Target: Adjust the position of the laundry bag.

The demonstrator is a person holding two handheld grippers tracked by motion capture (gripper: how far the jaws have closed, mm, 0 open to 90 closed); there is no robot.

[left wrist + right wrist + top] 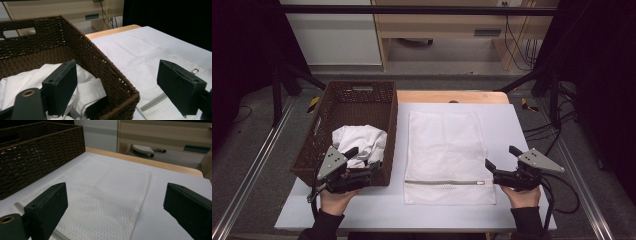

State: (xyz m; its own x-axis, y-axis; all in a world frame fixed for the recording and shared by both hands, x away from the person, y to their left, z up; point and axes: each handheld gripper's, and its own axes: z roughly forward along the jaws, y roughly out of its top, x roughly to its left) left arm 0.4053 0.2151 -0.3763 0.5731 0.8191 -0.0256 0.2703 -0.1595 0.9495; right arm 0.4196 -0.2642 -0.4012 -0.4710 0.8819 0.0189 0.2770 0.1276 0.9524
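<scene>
A brown woven basket [388,107] stands on the left of the table and holds a crumpled white garment [362,139]. A white mesh laundry bag [446,142] lies flat beside it, its grey zipper [444,182] running across the near end. My left gripper [364,157] is open over the basket's near right corner. In the left gripper view one jaw hangs over the garment [32,77] and the other over the bag [140,57], with the basket wall [82,42] between them. My right gripper [501,157] is open just right of the bag's near right corner, holding nothing, and faces the bag [105,187].
A white mat [522,120] covers the wooden table [452,96]. A black frame bar [412,10] crosses the back, with wooden furniture [437,30] behind it. Cables [562,125] lie on the floor at the right. Metal rails [257,160] run along the table's sides.
</scene>
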